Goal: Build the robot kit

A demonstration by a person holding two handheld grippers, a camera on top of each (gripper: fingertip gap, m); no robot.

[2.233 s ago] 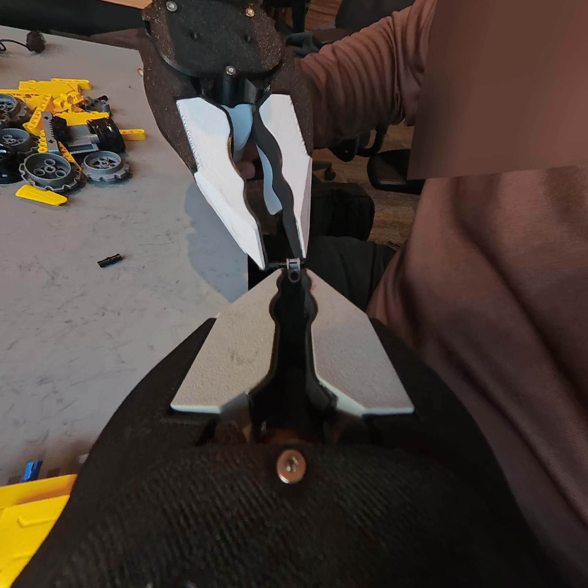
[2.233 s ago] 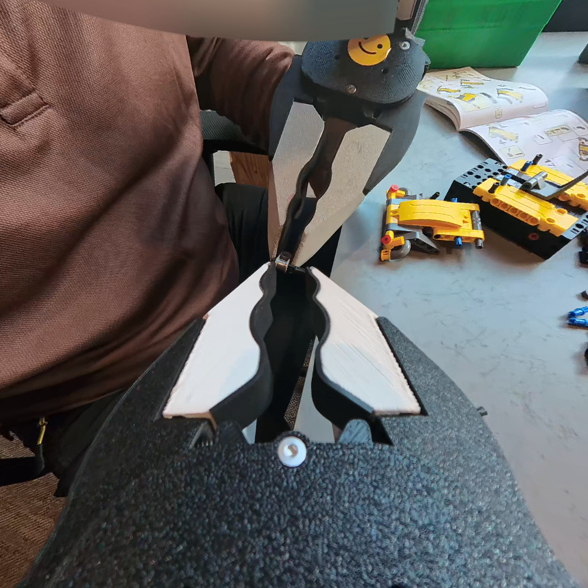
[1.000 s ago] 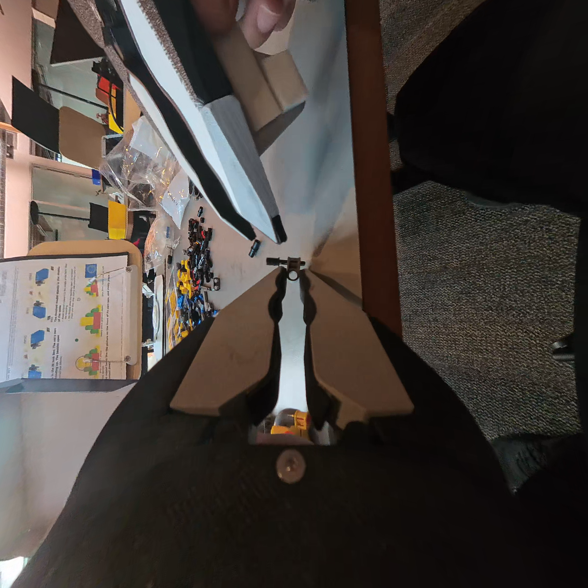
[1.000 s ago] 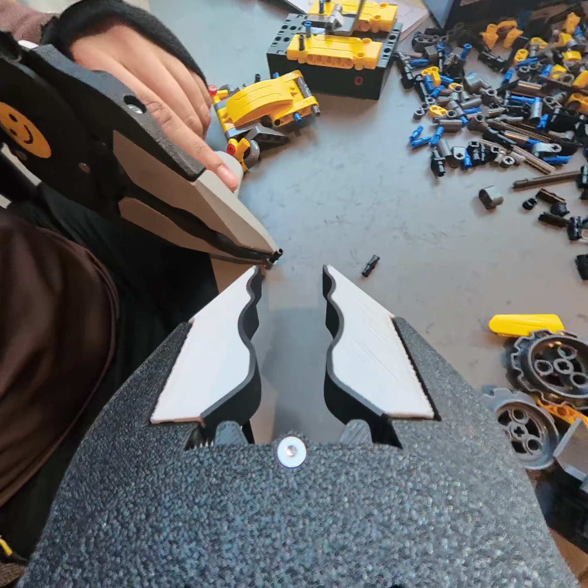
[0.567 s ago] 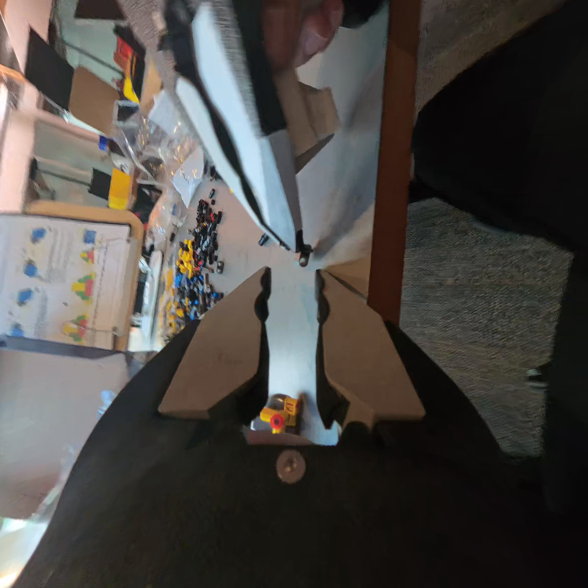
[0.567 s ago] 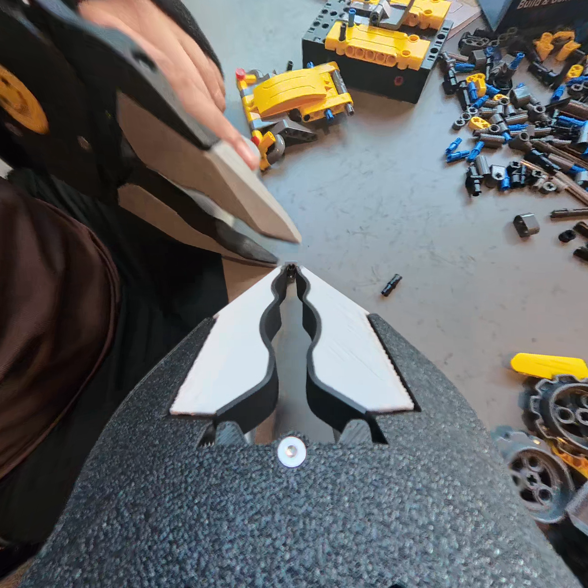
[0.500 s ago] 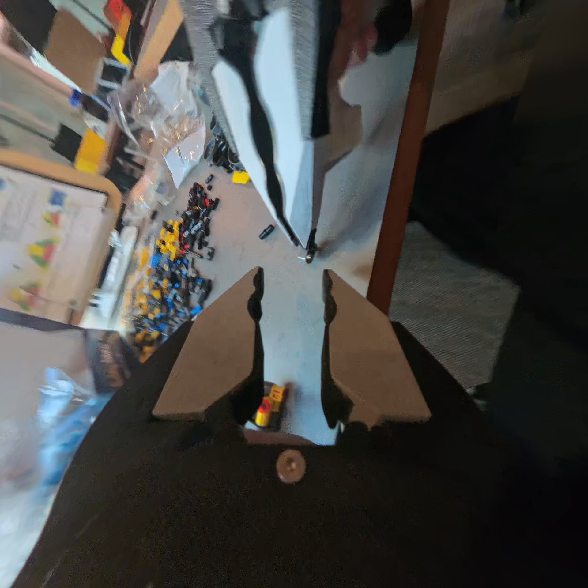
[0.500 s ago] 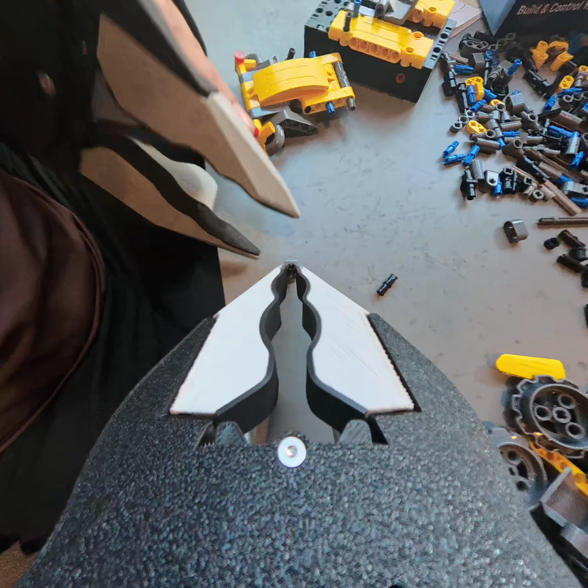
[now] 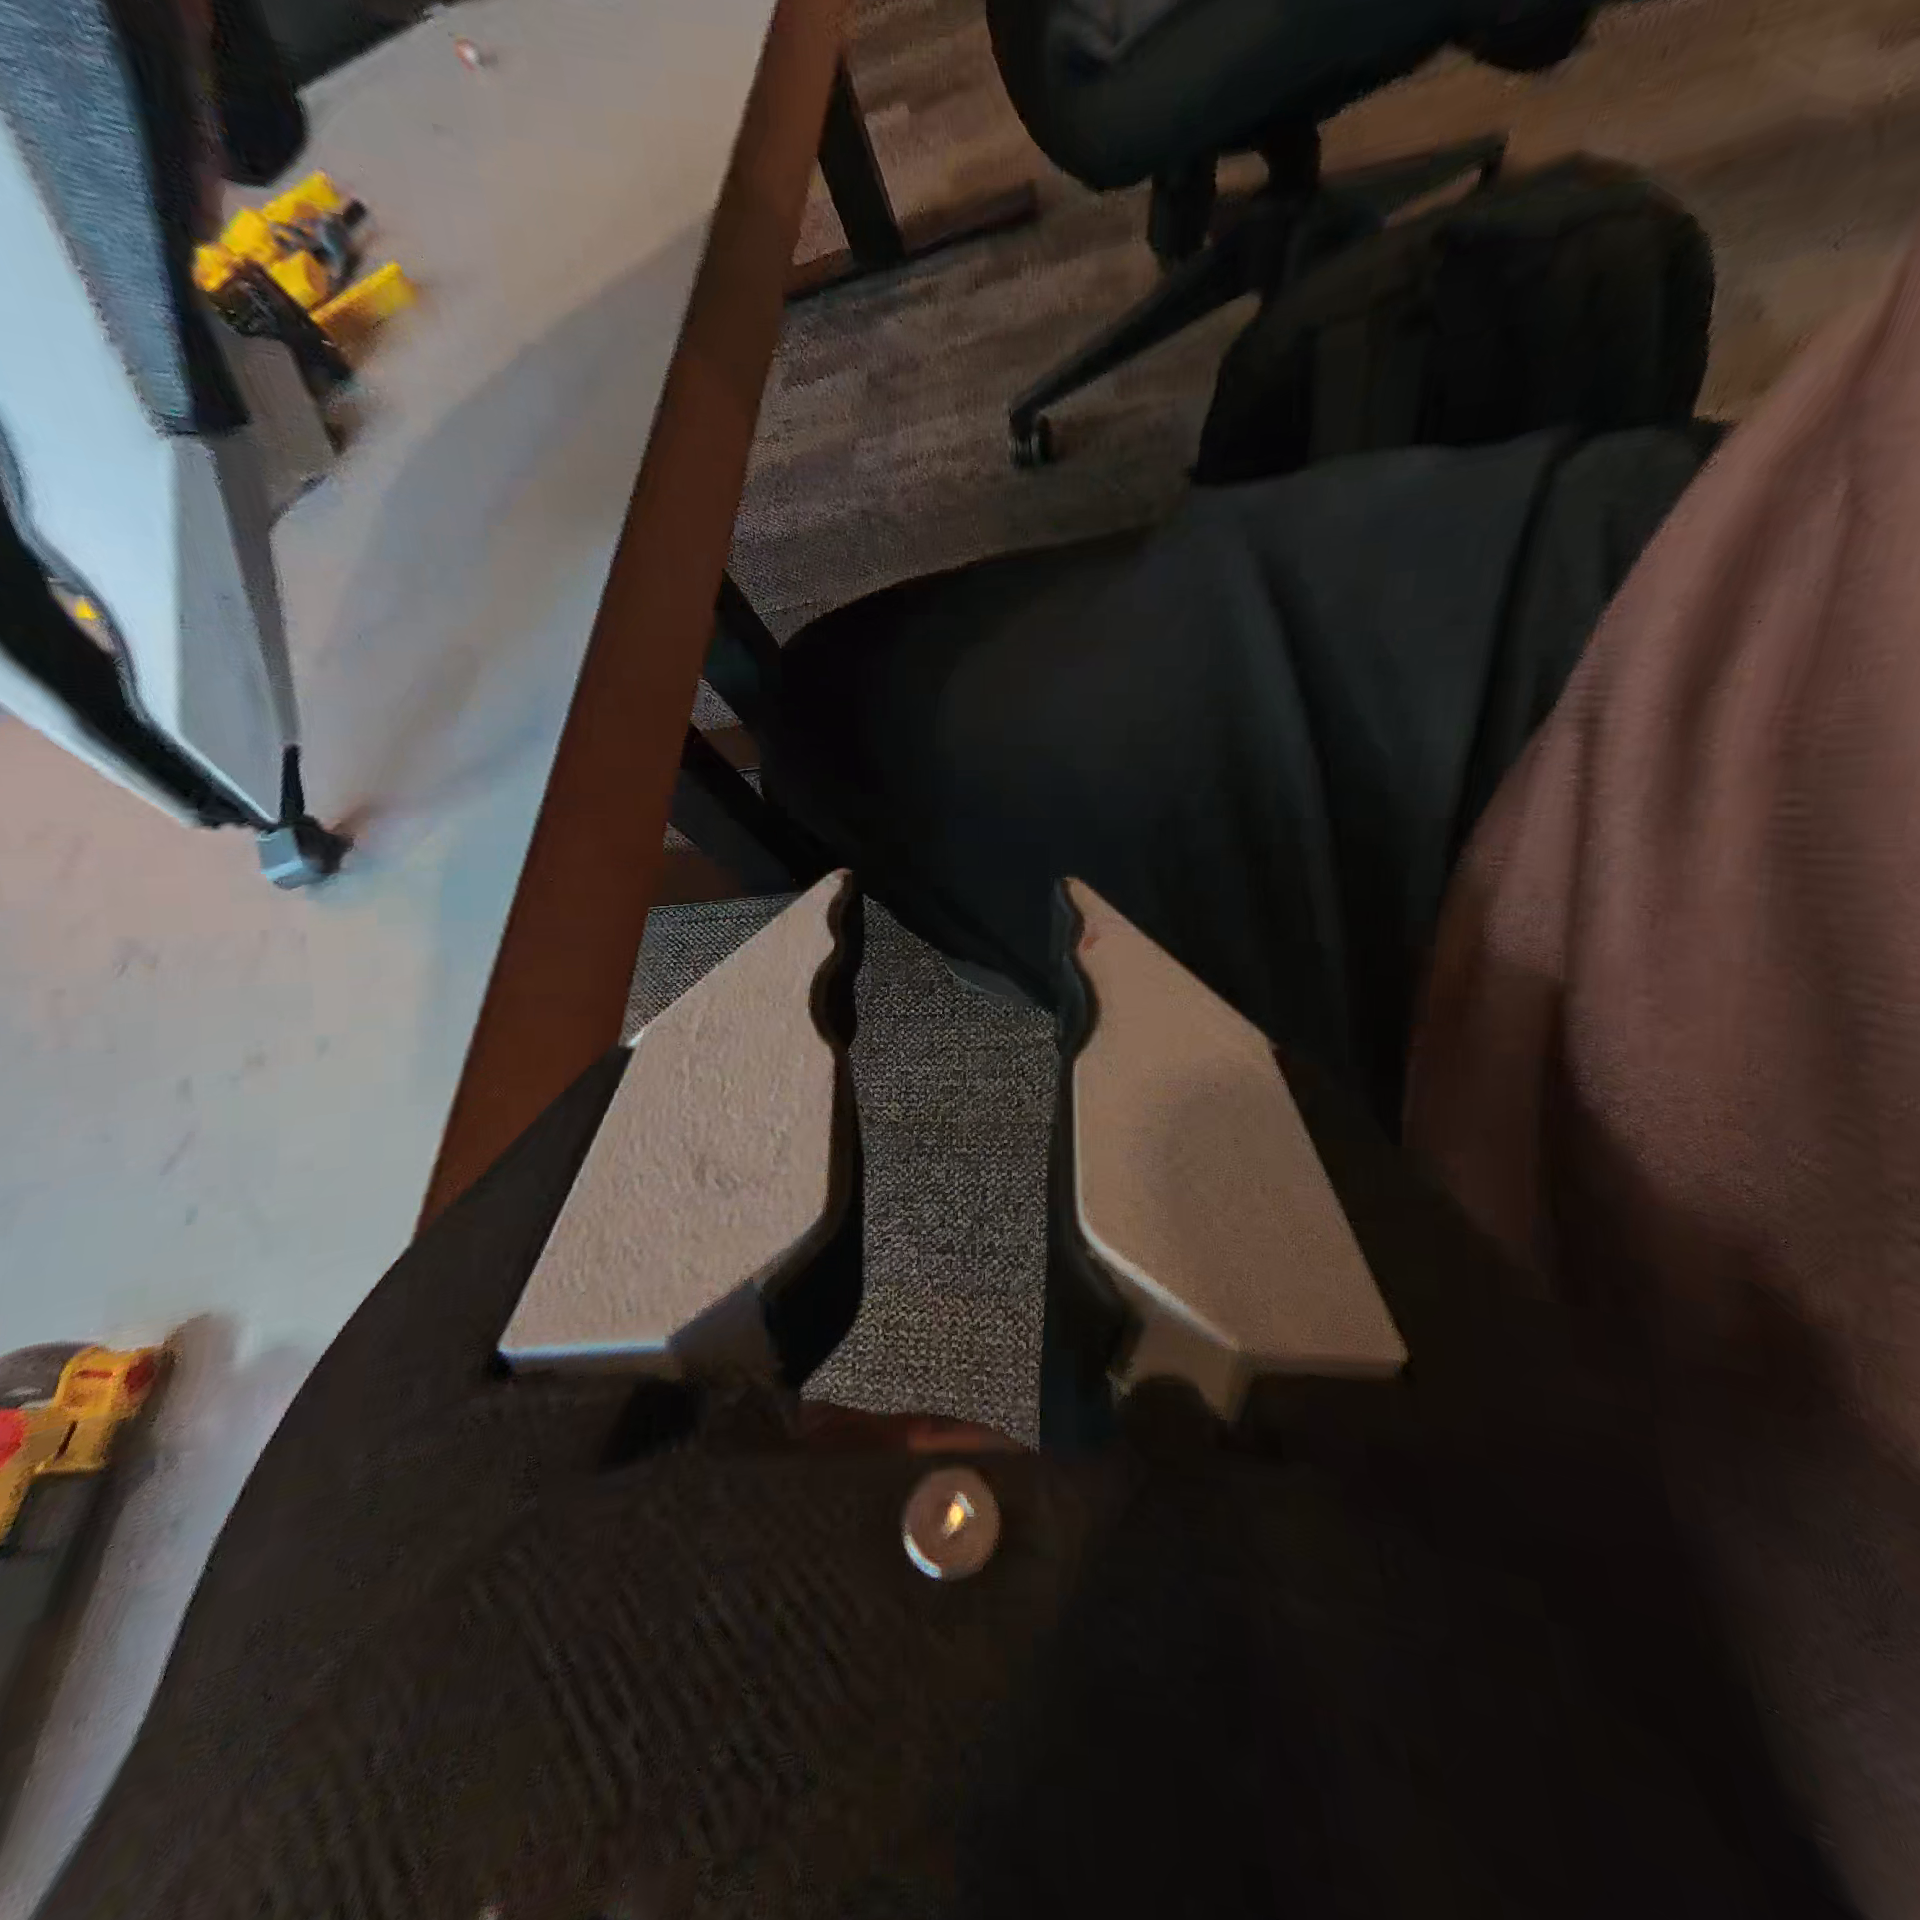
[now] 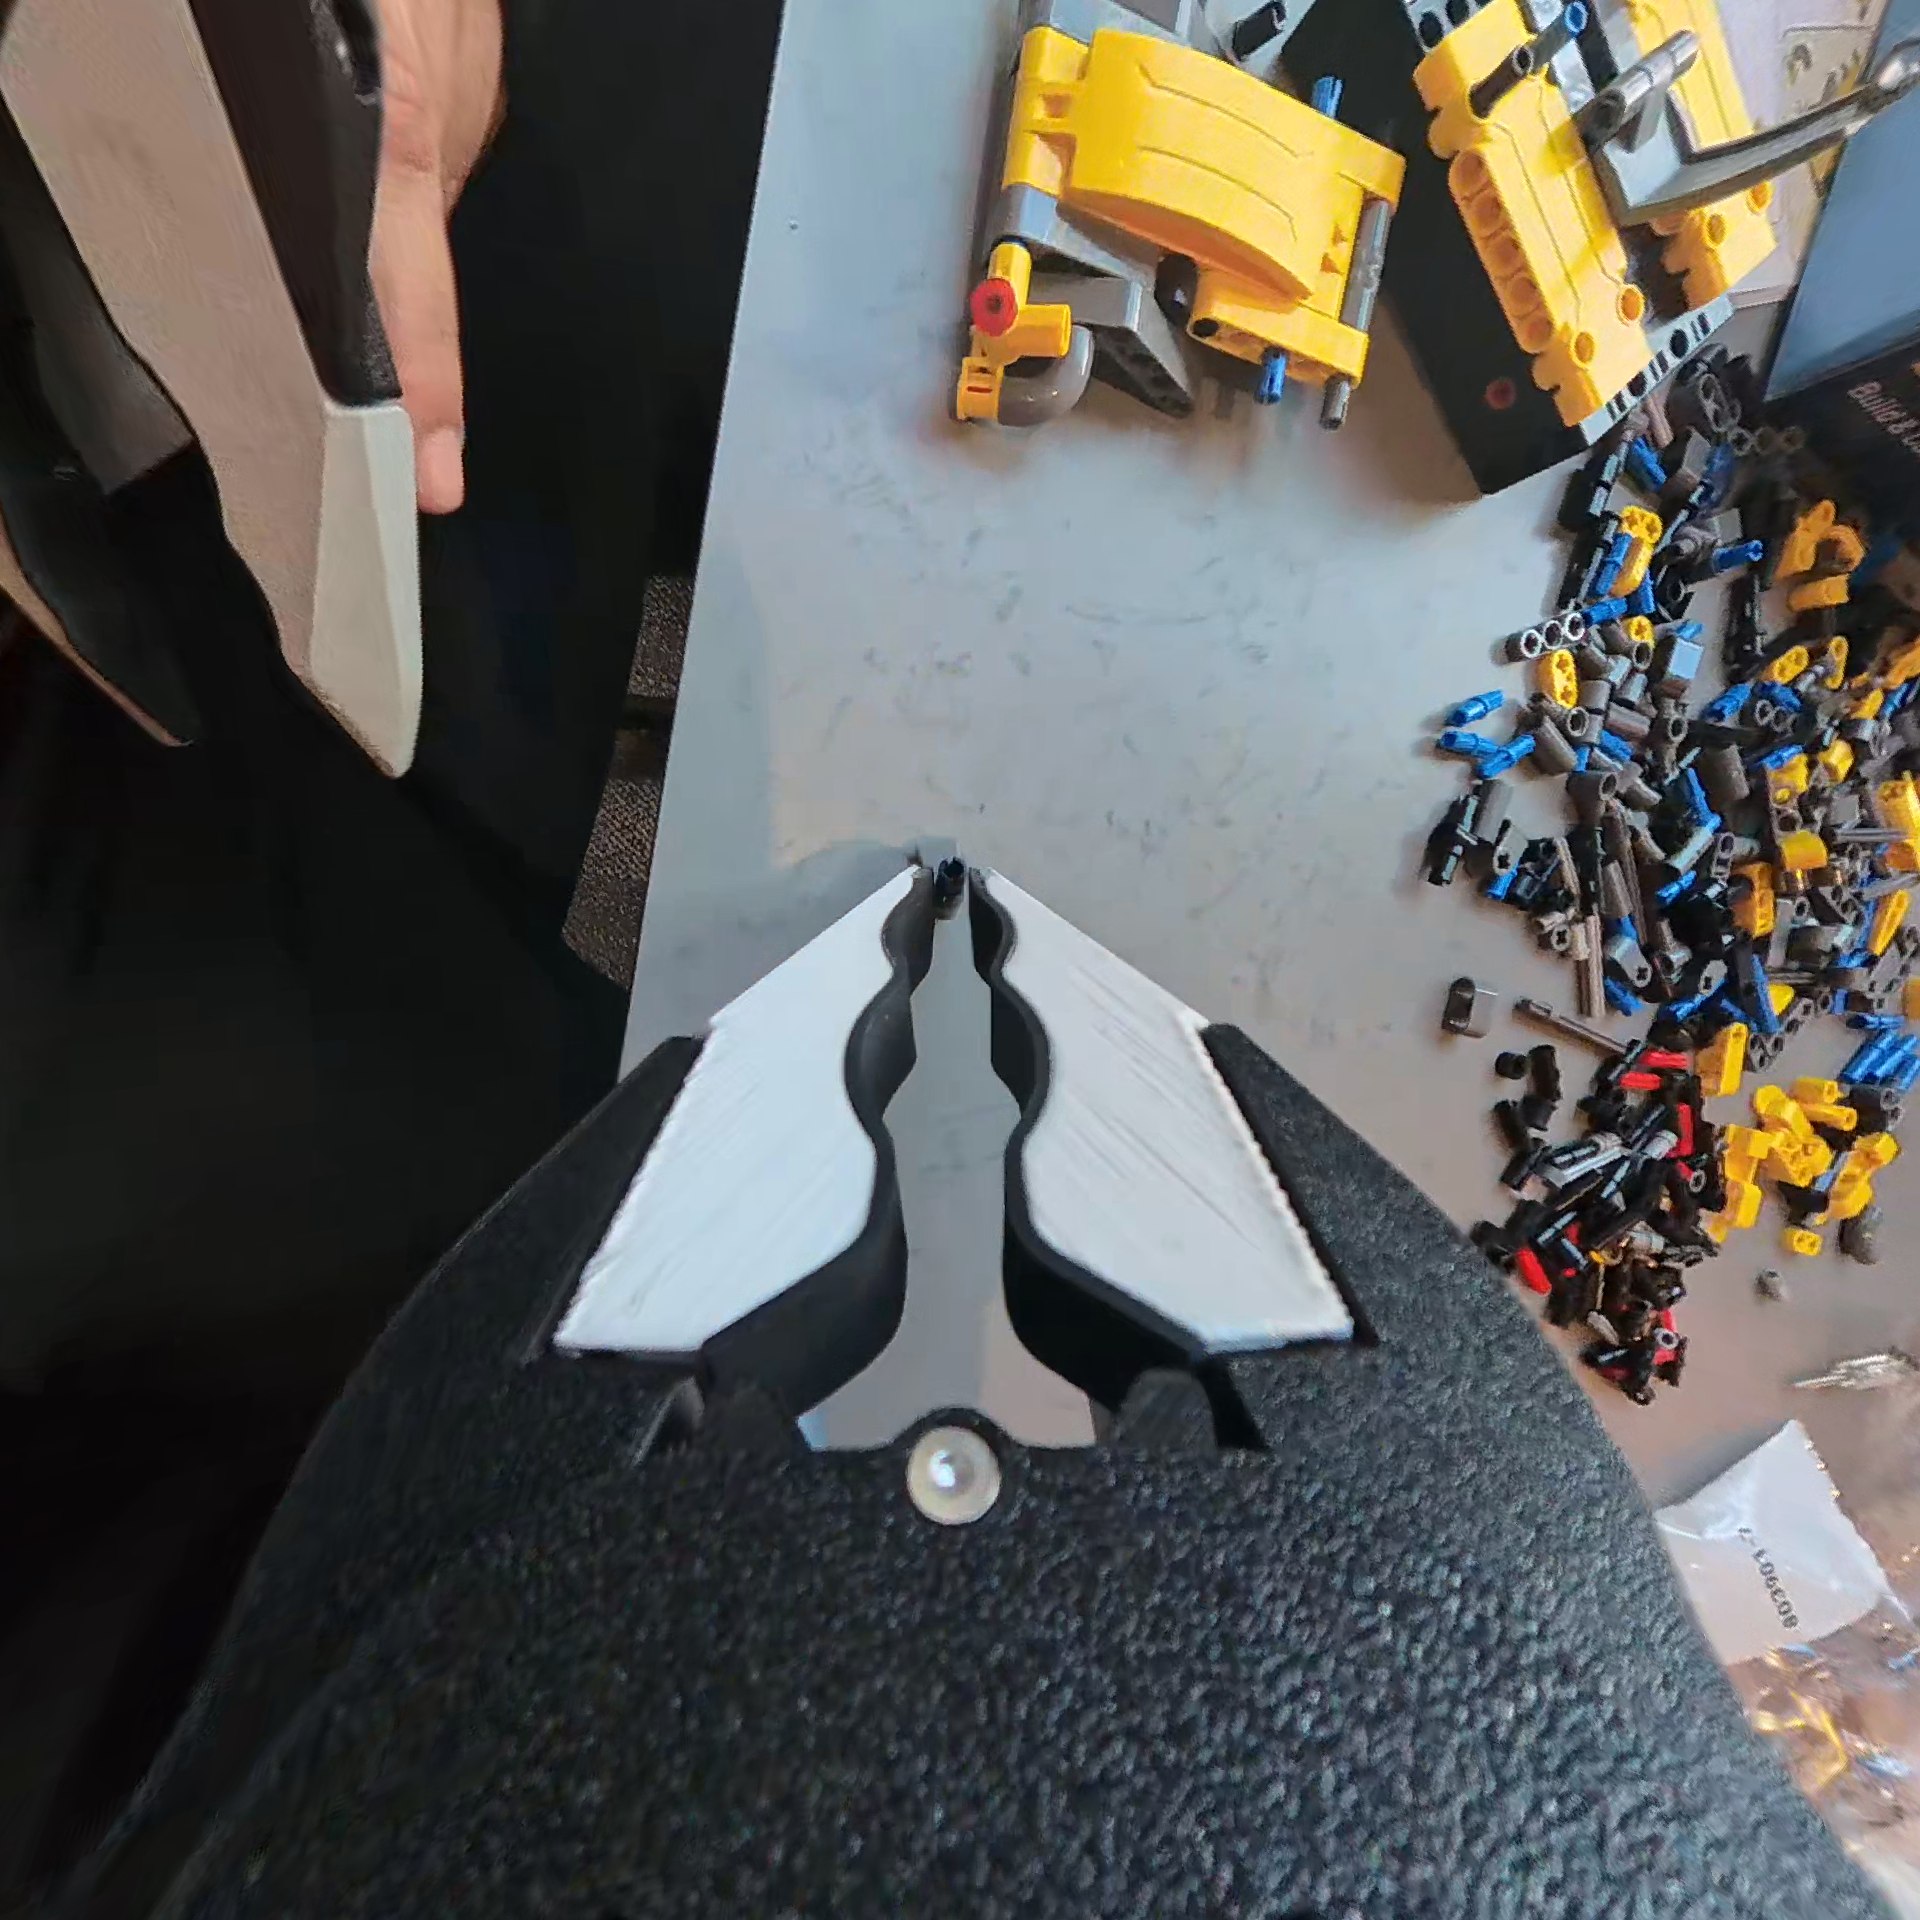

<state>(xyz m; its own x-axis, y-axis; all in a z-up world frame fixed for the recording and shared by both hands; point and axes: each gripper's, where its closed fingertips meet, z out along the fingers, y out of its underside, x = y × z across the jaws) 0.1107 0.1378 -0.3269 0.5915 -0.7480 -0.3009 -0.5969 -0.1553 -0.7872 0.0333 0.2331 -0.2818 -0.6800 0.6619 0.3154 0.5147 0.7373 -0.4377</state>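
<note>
Fingertips of my right hand-held gripper (image 10: pixel 951 883) pinch a tiny black and grey piece (image 10: pixel 945 876) just over the grey counter (image 10: pixel 1091 644), near its edge. My left hand-held gripper (image 9: pixel 956 904) is open and holds nothing, off the counter above carpet (image 9: pixel 951 1164). I see a yellow model (image 10: pixel 1174 229) farther back.

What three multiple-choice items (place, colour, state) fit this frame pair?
1. Where is the right claw?
A. at the grey tabletop's near edge
B. over the loose-parts pile
C. over the carpet

2. What colour is the curved plastic panel on the built assembly?
A. blue
B. yellow
C. red

3. What state is the left claw in?
A. shut on a pin
B. shut, empty
C. open, empty

Answers:
1. A: its tips, pinching a small black plastic pin, sit just inside the table edge.
2. B: the panel is plainly yellow.
3. C: carpet shows through the gap between its fingers.
</note>
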